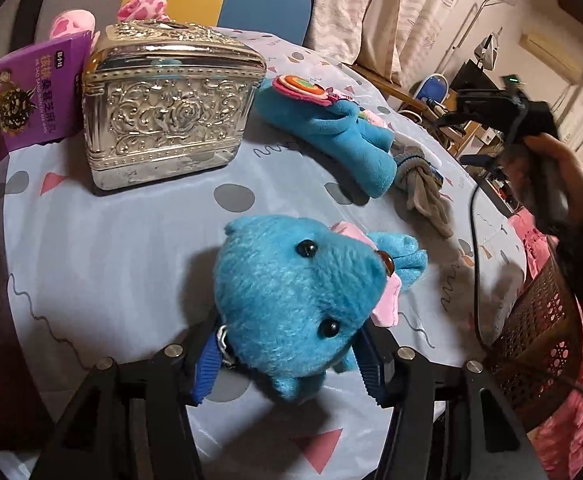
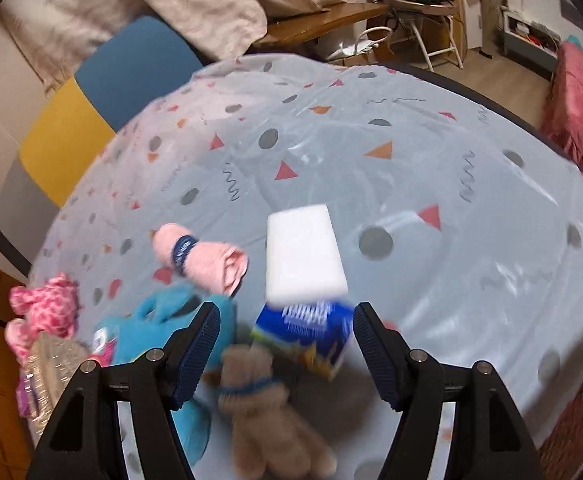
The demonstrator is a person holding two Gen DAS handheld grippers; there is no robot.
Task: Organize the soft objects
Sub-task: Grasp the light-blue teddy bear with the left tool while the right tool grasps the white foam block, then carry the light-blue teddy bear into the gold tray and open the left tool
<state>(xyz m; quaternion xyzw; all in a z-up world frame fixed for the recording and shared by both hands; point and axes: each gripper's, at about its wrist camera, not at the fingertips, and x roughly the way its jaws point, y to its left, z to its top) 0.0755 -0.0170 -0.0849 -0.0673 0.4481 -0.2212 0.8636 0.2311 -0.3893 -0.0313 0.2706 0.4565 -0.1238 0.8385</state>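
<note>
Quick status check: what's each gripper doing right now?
Left gripper shut on blue teddy. Right gripper open, empty, above brown glove. Blue carton close beside it.

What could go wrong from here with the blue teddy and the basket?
1. The left tongs pinch only the blue teddy at the back of its head, so it may slip out.
2. A black cable lies before the brown basket; the teddy could snag it.

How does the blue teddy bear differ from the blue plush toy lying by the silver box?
The blue teddy bear has shaggy fur, while the blue plush toy is smooth fleece. The bear sits between the left gripper fingers; the plush toy lies free on the table. The bear wears a pink bow, the plush toy a multicoloured patch. Both are blue soft toys.
</note>
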